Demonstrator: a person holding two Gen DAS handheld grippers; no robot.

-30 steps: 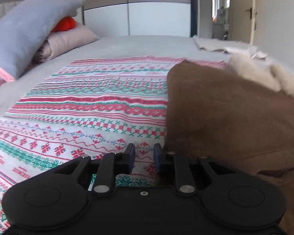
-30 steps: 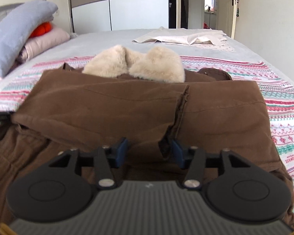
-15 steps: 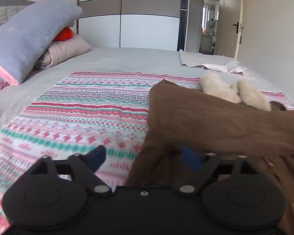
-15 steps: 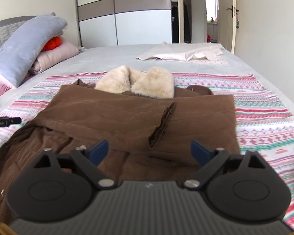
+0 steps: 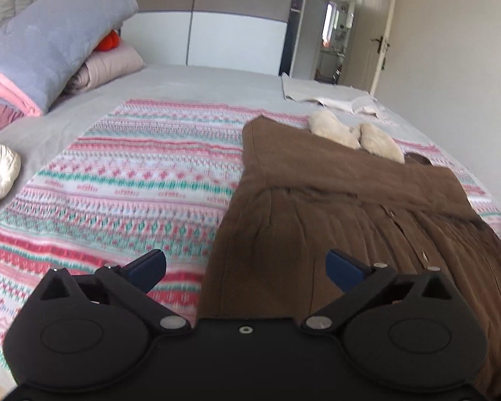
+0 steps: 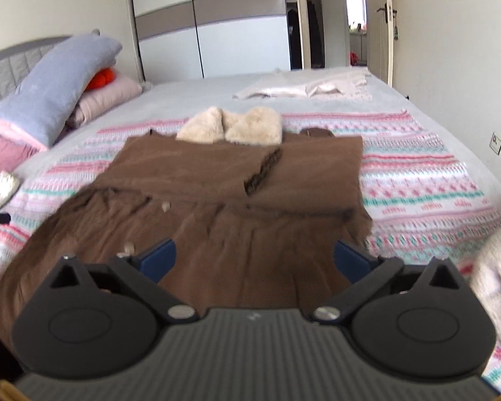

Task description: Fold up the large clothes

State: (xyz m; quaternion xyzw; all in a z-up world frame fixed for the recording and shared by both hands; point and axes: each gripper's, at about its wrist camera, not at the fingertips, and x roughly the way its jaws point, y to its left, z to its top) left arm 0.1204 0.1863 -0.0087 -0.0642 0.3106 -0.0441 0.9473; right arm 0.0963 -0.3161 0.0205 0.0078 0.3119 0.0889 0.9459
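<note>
Both my tongs have backed off and lifted from the brown coat (image 6: 237, 180), so more of the bed (image 5: 190, 83) shows than a second ago. My left gripper (image 5: 245, 269) and right gripper (image 6: 254, 259) have just been opening; both now gape wide with nothing between the jaws. That coat lies on the patterned blanket (image 5: 143, 173), toward its right edge, sleeves folded across the chest, fleece collar (image 6: 233, 127) at the far end, skirt toward me. I judge it thick, heavy and limp, not slippery; it should sag when lifted. I would pinch the near hem at its two corners, biting through all layers, and carry it toward the collar.
</note>
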